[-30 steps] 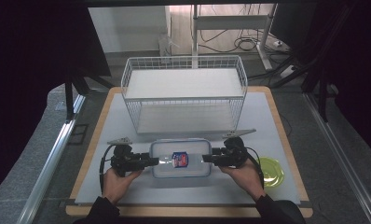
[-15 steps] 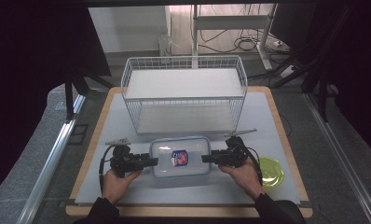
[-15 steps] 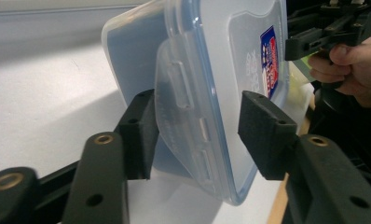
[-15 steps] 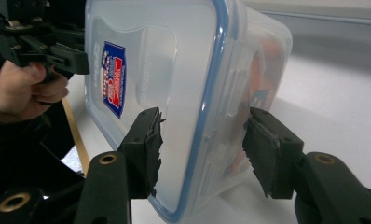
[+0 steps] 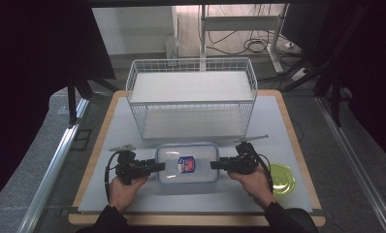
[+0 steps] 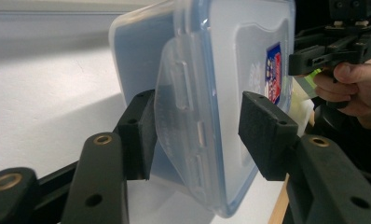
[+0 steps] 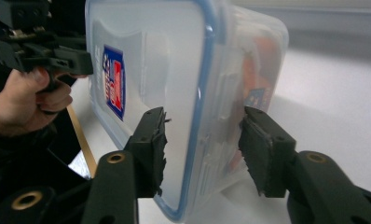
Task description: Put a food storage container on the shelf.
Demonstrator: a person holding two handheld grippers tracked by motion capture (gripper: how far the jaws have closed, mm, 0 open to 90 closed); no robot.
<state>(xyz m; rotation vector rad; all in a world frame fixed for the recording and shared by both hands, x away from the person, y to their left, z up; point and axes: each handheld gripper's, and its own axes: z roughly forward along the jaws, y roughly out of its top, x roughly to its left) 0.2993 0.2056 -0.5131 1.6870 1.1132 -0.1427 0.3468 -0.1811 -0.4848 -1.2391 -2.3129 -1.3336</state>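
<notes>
- High view: a clear lidded container (image 5: 188, 163) with a blue-rimmed lid and a red-and-blue label lies on the grey mat (image 5: 278, 121), near the table's front edge, just in front of the white wire basket (image 5: 191, 97).
- Left gripper (image 5: 154, 167): at the container's left end. In the left gripper view its jaws straddle the side latch flap (image 6: 183, 121); one pad lies against the container's underside, the other stands apart from the lid. Gape wide, nothing clamped.
- Right gripper (image 5: 216, 164): at the container's right end. In the right gripper view the jaws bracket the lid rim with gaps on both sides; not closed on it.
- A yellow-green lid (image 5: 282, 178) lies on the mat beside the right hand (image 5: 253, 180).
</notes>
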